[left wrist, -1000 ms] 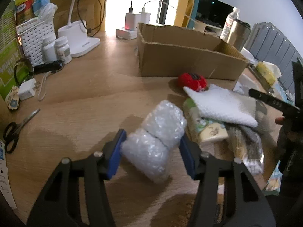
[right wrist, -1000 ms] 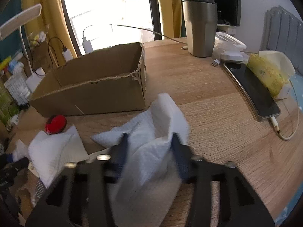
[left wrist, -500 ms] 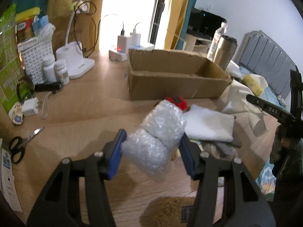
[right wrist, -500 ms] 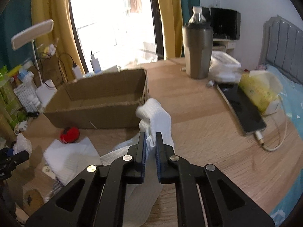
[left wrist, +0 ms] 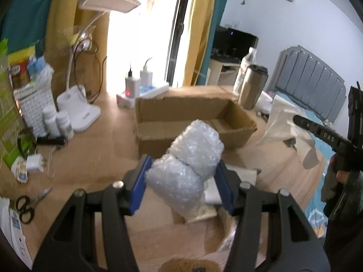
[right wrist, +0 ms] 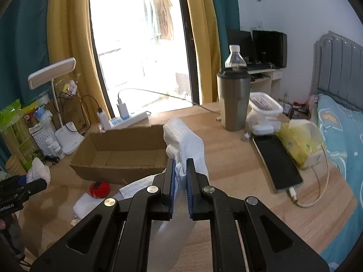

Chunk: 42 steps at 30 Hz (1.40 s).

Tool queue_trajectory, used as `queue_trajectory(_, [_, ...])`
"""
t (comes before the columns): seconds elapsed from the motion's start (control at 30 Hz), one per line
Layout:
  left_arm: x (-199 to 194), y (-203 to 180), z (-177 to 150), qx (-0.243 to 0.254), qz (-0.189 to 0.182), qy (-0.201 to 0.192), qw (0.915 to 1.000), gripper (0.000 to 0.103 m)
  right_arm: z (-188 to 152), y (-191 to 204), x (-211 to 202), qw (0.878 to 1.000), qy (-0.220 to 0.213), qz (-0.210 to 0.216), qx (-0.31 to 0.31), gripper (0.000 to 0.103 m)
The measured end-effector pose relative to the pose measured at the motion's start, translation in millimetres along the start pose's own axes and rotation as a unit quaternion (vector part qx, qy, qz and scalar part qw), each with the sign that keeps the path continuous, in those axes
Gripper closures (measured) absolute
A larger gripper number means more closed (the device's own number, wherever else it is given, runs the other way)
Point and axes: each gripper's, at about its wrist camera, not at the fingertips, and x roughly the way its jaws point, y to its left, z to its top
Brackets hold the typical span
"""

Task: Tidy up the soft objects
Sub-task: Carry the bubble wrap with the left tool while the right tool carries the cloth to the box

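Note:
My left gripper (left wrist: 181, 176) is shut on a bubble wrap roll (left wrist: 188, 165) and holds it in the air in front of the open cardboard box (left wrist: 195, 113). My right gripper (right wrist: 180, 170) is shut on a white cloth (right wrist: 188, 140), lifted above the table to the right of the box (right wrist: 127, 151); the cloth (left wrist: 283, 122) hangs from it in the left wrist view. A red soft ball (right wrist: 99, 189) and a folded white cloth (right wrist: 87, 205) lie on the table in front of the box.
A white desk lamp (left wrist: 79, 111), pill bottles (left wrist: 56, 122), chargers and a power strip (left wrist: 136, 90) stand at the back left. Scissors (left wrist: 27, 206) lie at the left edge. A steel tumbler (right wrist: 233, 99), phone (right wrist: 276, 161) and yellow tissue pack (right wrist: 299, 142) sit right.
Both grippers have risen from the table with their loads. The right one closed on the white cloth and lifted it. The left one carried the bubble wrap up toward the box.

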Motion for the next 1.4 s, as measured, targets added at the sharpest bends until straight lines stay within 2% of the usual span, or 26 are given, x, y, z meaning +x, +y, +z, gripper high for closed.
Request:
queue_trajectory(0.43, [4.7, -10.8, 39.6, 0.005, -0.03, -0.05, 0.9983, 0.047, 40.5, 21.3, 6.8, 0.999, -0.013, 0.009, -0.037, 0.093])
queue_trajectory(0.63, [11.8, -6.7, 55.3, 0.01, -0.04, -0.06, 0.9974, 0.047, 52.6, 36.8, 11.5, 0.999, -0.021, 0.014, -0.048, 0.093])
queue_trajectory(1.07, [61.9, 7.0, 79.2, 0.007, -0.053, -0.044, 0.9976, 0.047, 65.4, 53.1, 41.8, 0.998, -0.016, 0.024, -0.062, 0.093])
queue_trajectory(1.4, [105.8, 16.5, 85.8, 0.003, -0.042, -0.016, 0.999, 0.047, 62.2, 51.4, 83.7, 0.997, 0.01, 0.049, -0.058, 0.093])
